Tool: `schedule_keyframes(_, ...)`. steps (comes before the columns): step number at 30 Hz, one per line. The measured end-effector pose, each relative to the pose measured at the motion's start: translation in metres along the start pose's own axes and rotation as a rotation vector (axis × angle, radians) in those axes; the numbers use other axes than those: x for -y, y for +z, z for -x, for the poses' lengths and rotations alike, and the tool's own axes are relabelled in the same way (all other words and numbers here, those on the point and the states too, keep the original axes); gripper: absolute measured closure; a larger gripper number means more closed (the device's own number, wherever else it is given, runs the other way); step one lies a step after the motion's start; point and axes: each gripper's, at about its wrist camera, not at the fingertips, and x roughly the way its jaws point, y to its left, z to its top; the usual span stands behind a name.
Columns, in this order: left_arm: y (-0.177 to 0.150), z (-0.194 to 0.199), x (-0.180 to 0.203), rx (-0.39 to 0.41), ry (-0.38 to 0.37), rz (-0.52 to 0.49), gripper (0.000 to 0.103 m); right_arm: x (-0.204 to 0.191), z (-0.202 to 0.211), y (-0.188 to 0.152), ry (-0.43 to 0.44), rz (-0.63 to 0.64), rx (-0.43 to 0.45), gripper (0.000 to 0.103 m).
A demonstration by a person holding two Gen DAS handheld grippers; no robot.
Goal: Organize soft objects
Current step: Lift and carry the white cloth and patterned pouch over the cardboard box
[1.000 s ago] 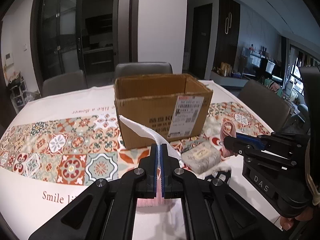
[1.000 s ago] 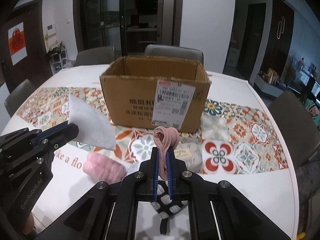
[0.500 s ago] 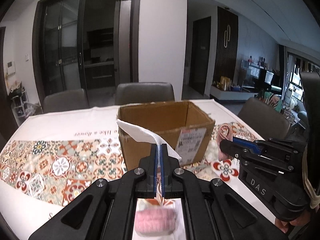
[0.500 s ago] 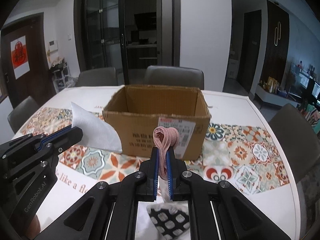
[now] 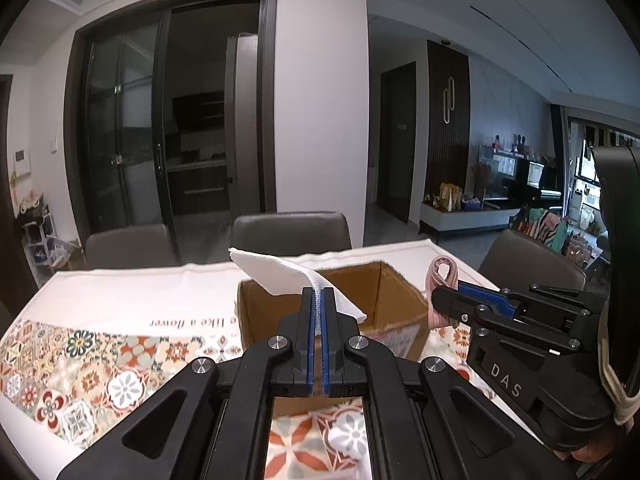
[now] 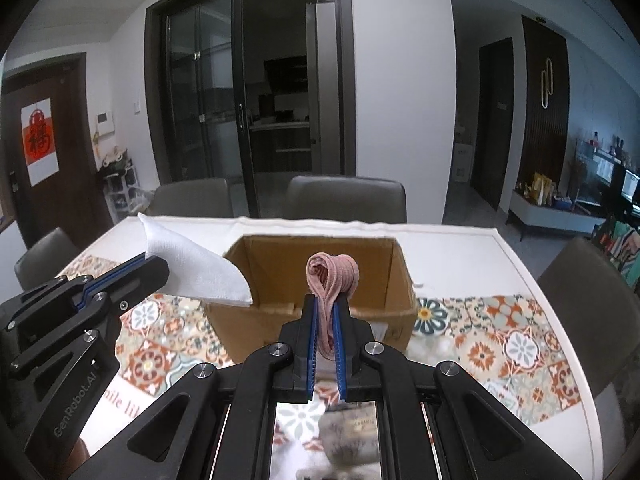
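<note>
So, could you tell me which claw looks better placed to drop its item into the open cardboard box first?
Right claw, probably: its pink band lines up with the brown cardboard box opening; the left's white cloth sits off its corner.

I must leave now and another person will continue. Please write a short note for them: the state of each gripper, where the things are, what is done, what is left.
Left gripper: shut on the white cloth, held up in front of the cardboard box.
Right gripper: shut on the pink elastic band, also lifted, near the box's front wall.
Box: open on the patterned tablecloth; what shows of its inside looks empty.
Done: both items picked up.
Left: release both into the box. A pale soft item lies on the table below the right gripper, probably next.
</note>
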Motion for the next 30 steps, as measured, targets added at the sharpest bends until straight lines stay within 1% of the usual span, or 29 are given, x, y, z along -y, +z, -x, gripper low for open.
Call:
schedule_keyframes(8,0.015,-0.017,-0.003,0.034,0.007,-0.014,0.099,0.003,-0.011,0.020,-0.004,0.011,0.044,0.094)
schedule_keyframes(15,0.021,-0.038,-0.006,0.034,0.020,-0.025,0.099,0.006,-0.030,0.032,-0.008,0.026,0.056,0.094)
schedule_keyframes(23,0.019,-0.068,-0.006,-0.006,0.024,-0.035,0.099,0.007,-0.060,0.040,-0.013,0.051,0.029,0.094)
schedule_keyframes(30,0.010,-0.094,-0.008,-0.059,0.029,-0.036,0.099,0.011,-0.091,0.037,-0.008,0.048,-0.021,0.094)
